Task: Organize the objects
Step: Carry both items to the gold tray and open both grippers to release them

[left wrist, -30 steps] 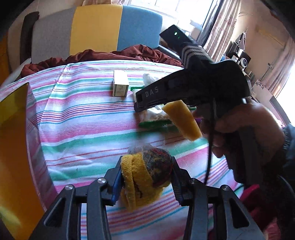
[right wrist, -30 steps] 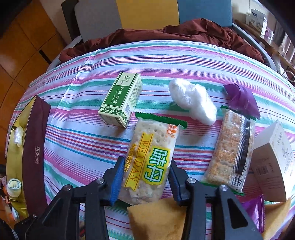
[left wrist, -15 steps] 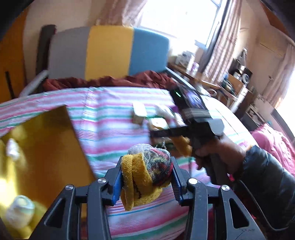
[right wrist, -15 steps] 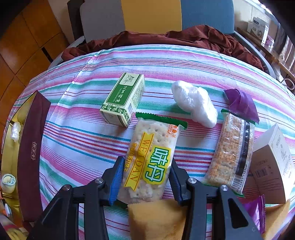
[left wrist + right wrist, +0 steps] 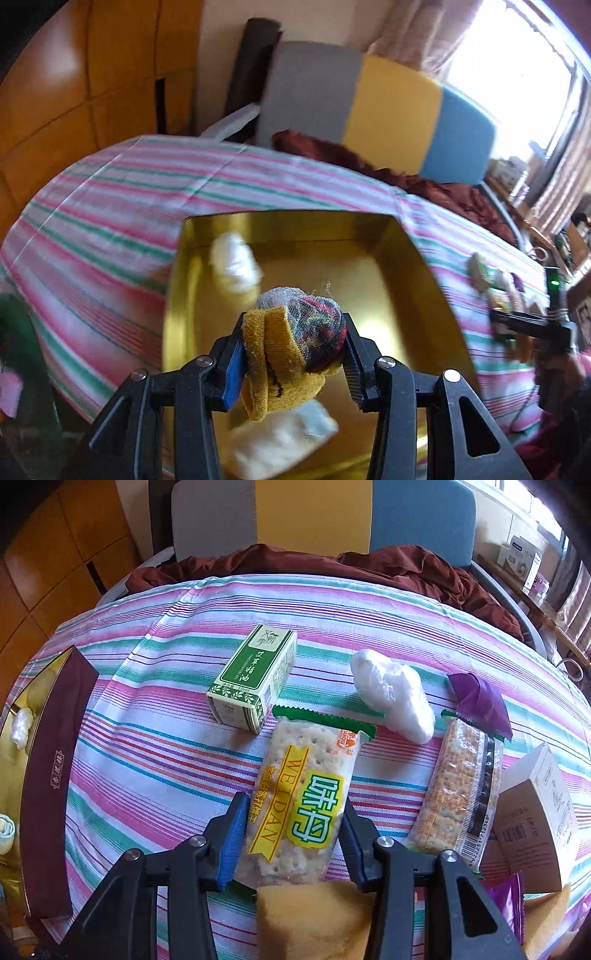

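Note:
My left gripper (image 5: 293,354) is shut on a rolled sock bundle (image 5: 295,343), yellow with a dark patterned part, and holds it above the open gold box (image 5: 417,266). Two white wads (image 5: 234,264) lie in the box. My right gripper (image 5: 291,843) is shut on a cracker packet (image 5: 301,805) with green and yellow print, its far end resting on the striped tablecloth (image 5: 147,746). A yellow sponge (image 5: 314,919) shows below the right jaws. The gold box appears at the left edge of the right wrist view (image 5: 55,775).
On the cloth are a green carton (image 5: 255,679), a white plastic wad (image 5: 393,696), a second cracker packet (image 5: 461,794), a purple wrapper (image 5: 478,698) and a white box (image 5: 535,823). A grey, yellow and blue chair (image 5: 314,513) with a maroon cloth (image 5: 332,563) stands behind.
My left gripper has swung left with the sock bundle, from over the cloth to above the gold box. My right gripper has kept hold of the cracker packet and barely moved.

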Demonstrator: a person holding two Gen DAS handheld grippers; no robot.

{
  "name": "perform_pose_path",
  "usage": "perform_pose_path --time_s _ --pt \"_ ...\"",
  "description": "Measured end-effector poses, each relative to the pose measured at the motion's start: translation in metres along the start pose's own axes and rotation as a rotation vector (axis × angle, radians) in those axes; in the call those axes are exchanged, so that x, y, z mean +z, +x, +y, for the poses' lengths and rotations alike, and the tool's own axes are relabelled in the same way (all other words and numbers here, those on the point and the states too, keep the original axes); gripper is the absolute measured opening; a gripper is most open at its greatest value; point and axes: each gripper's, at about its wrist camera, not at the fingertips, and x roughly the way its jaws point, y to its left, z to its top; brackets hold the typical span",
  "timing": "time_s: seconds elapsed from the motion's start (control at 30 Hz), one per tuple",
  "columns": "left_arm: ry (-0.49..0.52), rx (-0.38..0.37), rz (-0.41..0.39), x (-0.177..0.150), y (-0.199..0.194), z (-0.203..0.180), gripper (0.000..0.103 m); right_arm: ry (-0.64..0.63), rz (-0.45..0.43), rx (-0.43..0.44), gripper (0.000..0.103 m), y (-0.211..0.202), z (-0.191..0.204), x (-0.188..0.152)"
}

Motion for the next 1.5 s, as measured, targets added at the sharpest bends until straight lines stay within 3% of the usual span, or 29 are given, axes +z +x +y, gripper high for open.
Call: perform_pose_path --time_s 0.33,0.5,0.8,0.97,1.23,1.37,1.5 --pt "0.006 0.107 0.088 -0.003 0.050 0.025 0.053 -0.012 -0.007 -0.010 0.047 0.006 0.009 0.003" --pt "0.002 0.133 0.072 -0.008 0.047 0.027 0.059 -0.022 -0.016 -0.029 0.047 0.007 0.013 0.002" --pt "-0.031 0.128 0.005 -0.027 0.016 0.027 0.059 0.008 -0.040 -0.051 0.045 0.002 0.010 0.003" --pt "-0.071 0.090 -0.023 -0.034 -0.003 0.028 0.062 0.032 -0.112 -0.001 0.042 -0.019 0.006 0.002" --pt "-0.052 0.065 -0.056 -0.038 -0.019 0.022 0.062 0.065 -0.187 0.079 0.042 -0.053 0.020 -0.007" --pt "-0.068 0.056 -0.066 -0.040 -0.026 0.027 0.063 0.027 -0.257 0.132 0.042 -0.083 0.049 -0.004" --pt "-0.110 0.063 -0.076 -0.043 -0.033 0.043 0.063 -0.068 -0.292 0.231 0.042 -0.107 0.103 0.004"
